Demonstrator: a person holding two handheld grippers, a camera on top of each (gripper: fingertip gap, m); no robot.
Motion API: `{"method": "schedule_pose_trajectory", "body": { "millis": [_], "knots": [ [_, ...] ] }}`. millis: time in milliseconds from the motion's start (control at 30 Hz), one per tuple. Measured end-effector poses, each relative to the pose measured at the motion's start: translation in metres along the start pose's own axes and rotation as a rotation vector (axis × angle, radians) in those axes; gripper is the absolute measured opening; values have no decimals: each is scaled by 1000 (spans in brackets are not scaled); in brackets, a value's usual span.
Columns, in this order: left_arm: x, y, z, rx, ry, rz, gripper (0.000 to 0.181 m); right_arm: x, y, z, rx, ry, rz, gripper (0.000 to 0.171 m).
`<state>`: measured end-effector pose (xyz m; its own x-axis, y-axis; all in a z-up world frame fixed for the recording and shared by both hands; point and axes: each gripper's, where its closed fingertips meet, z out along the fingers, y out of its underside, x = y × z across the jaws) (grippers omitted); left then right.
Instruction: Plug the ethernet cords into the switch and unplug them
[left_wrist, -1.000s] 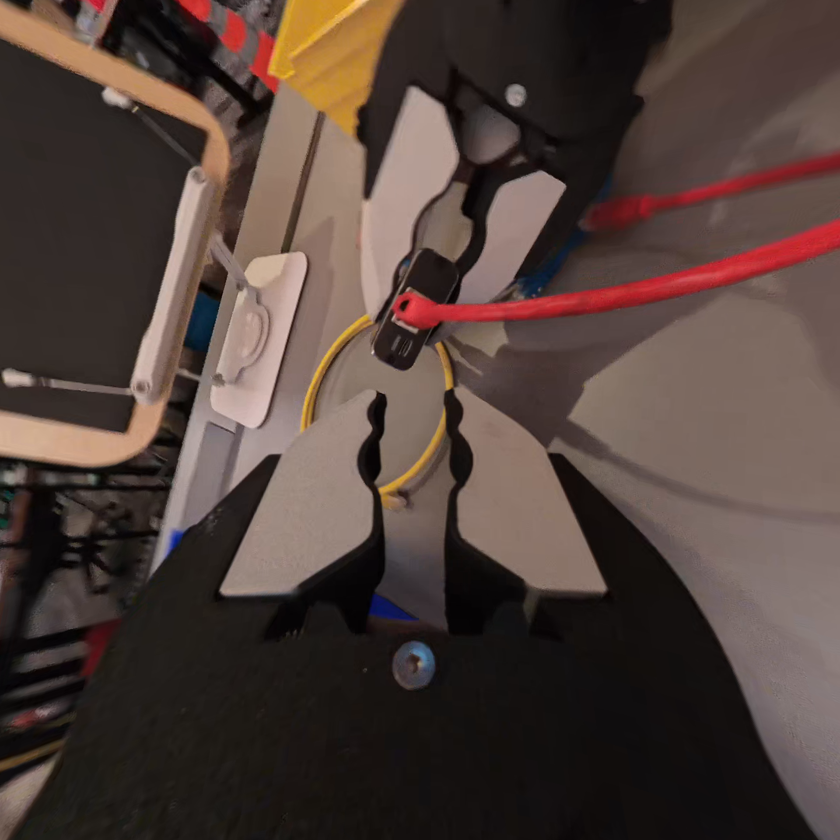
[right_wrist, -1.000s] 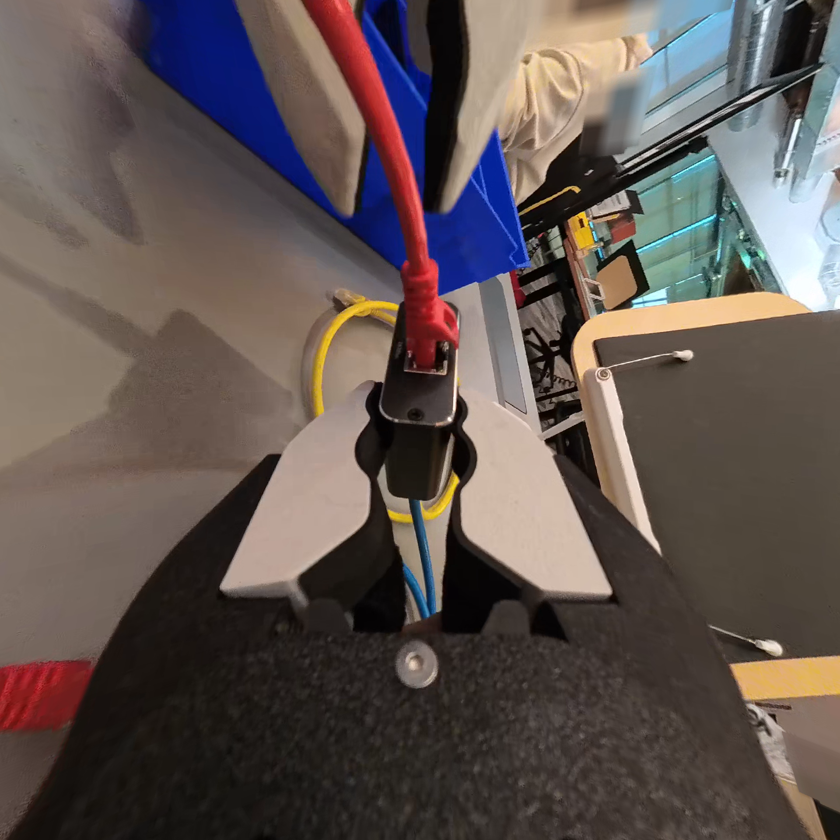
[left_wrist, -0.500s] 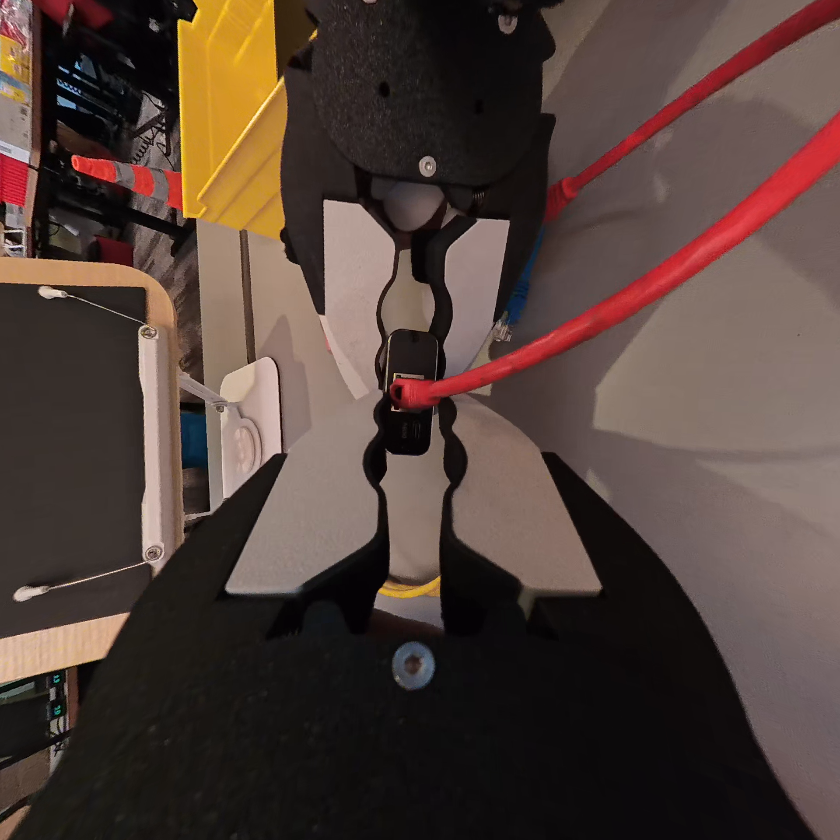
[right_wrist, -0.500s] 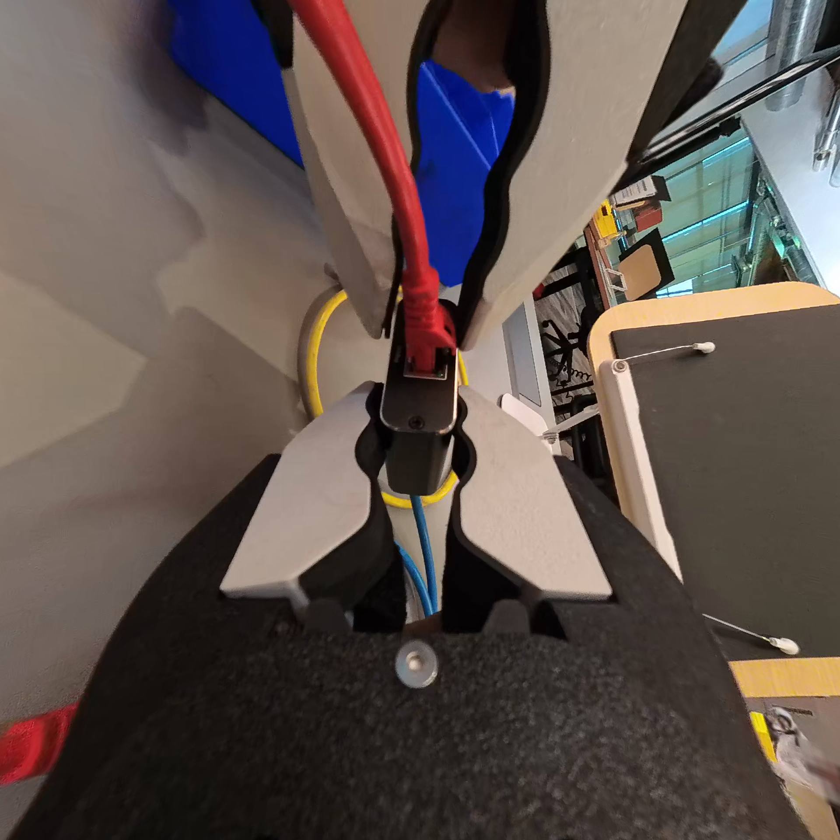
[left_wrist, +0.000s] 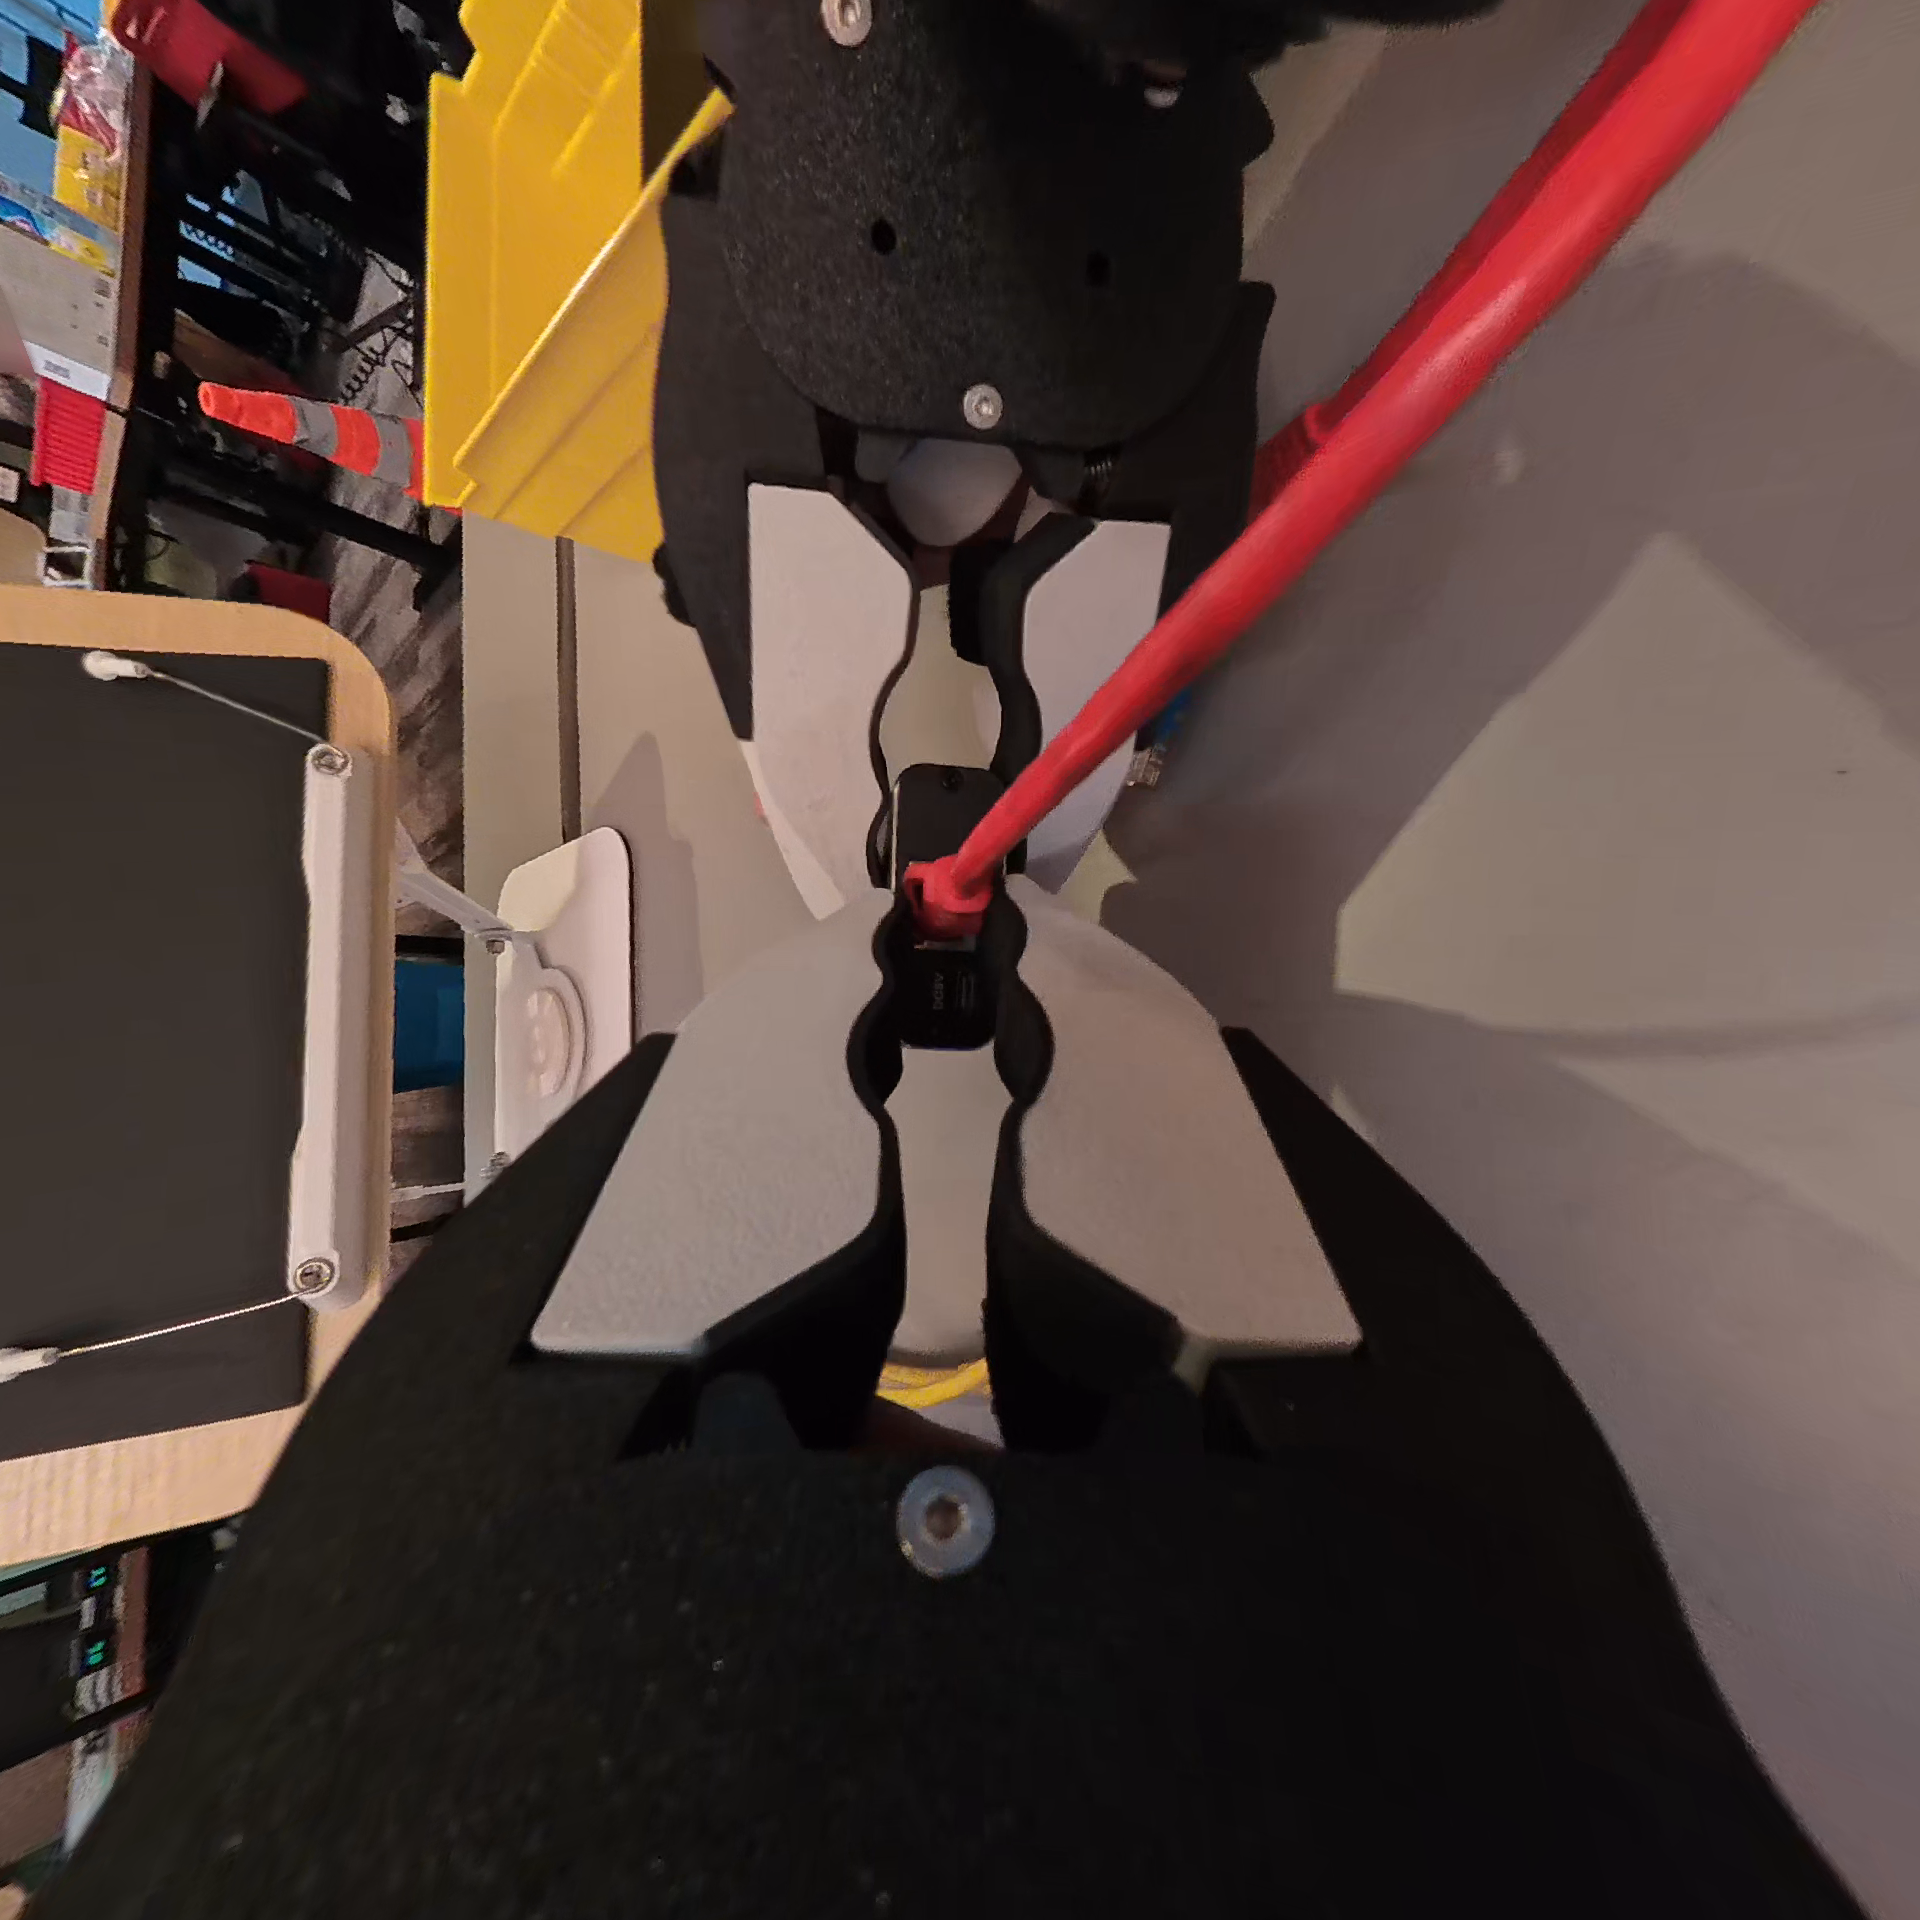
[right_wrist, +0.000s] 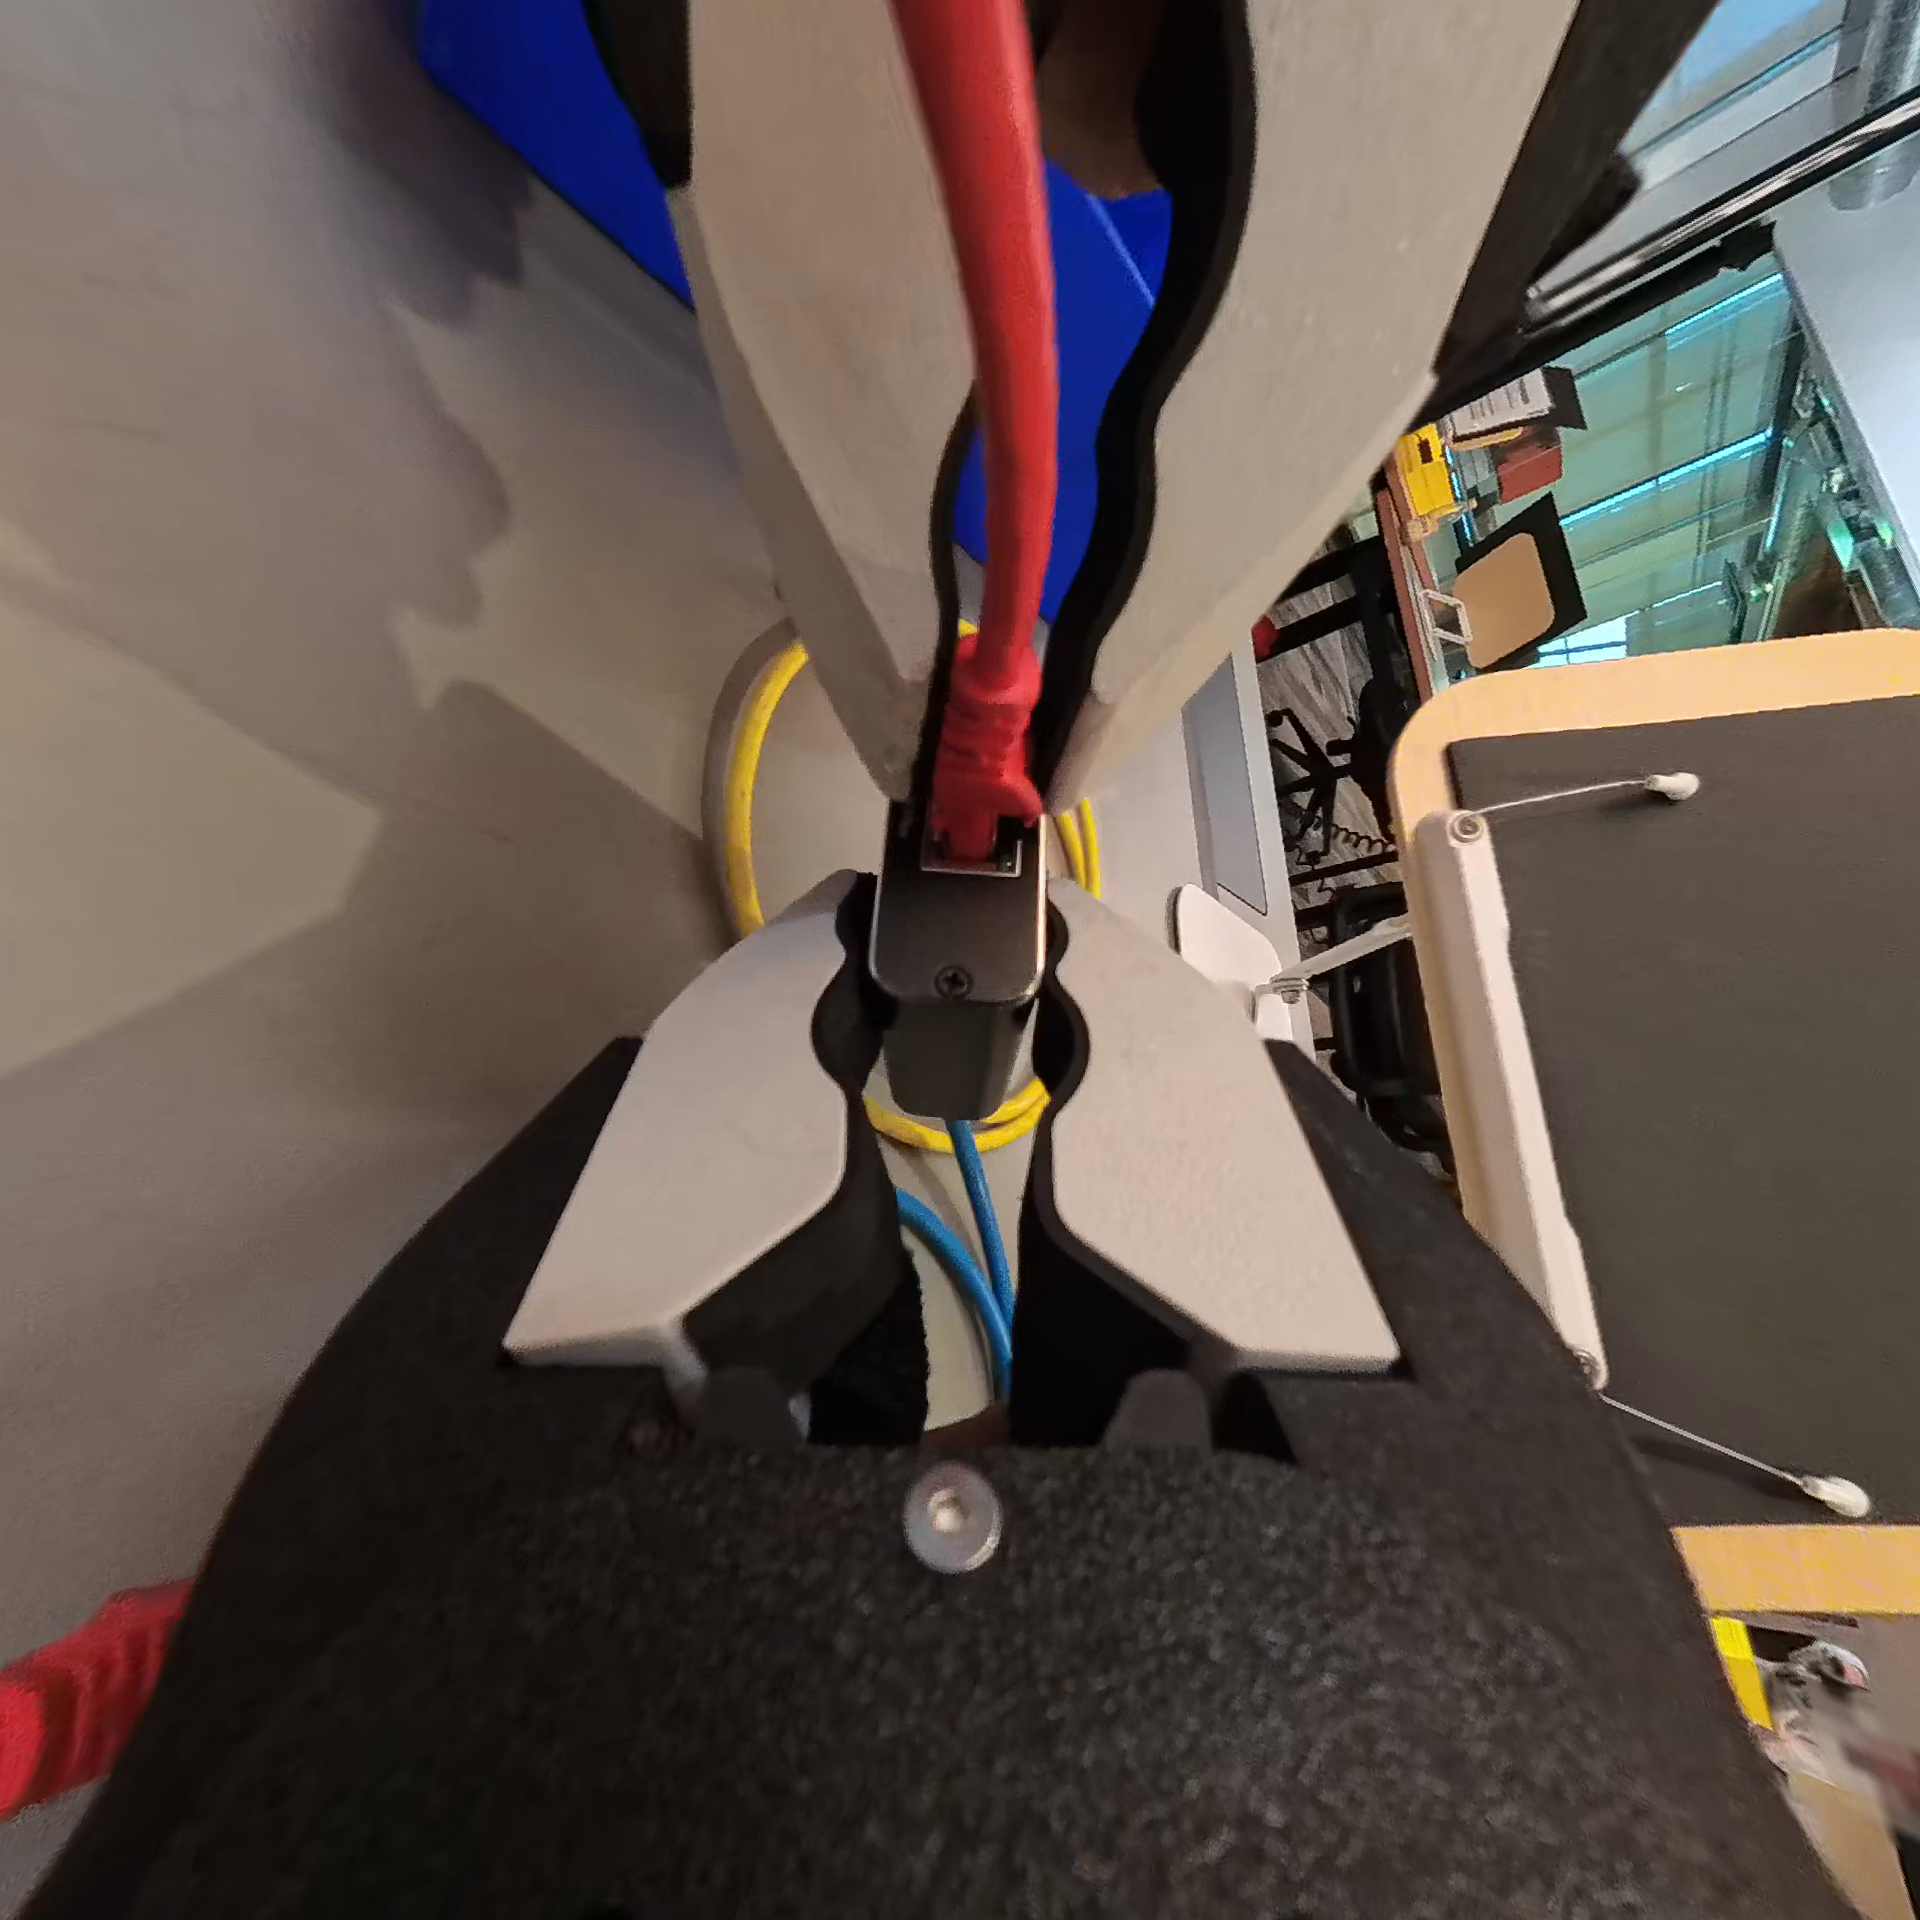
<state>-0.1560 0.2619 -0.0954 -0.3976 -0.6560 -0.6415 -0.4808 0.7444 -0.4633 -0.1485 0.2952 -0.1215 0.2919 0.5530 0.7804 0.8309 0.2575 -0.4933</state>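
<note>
Small white lettering stood on the near face of the black switch (left_wrist: 940, 1003), and green digits glowed on a dark display (left_wrist: 88, 1631) far left, neither surely readable.

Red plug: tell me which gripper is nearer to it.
Left. The left gripper flanks the red plug at the switch port; the right gripper clamps the switch body behind it.

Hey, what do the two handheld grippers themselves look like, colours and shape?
Both match. The left gripper and right gripper each have a rough, speckled black body with one silver hex screw at its centre. Their tongs are broad, flat, light grey plates that taper toward the tips, with wavy black rubber lining the inner edges. No cables or markings show on either.
</note>
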Motion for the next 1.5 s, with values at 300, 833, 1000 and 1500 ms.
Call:
{"method": "schedule_pose_trajectory", "body": {
  "millis": [300,833,1000,1500],
  "knots": [
    [-1,1,2,15,19,-3,11,0,3,3,-7,12,12,26],
    [17,-5,-26,-103,-33,212,11,27,27,-6,-36,74,128,26],
    [18,-10,-37,-113,-119,158,11,16,27,2,-59,43,102,26],
    [96,34,-6,-427,-105,-63,21,14,15,0,-55,55,147,26]
  ]
}}
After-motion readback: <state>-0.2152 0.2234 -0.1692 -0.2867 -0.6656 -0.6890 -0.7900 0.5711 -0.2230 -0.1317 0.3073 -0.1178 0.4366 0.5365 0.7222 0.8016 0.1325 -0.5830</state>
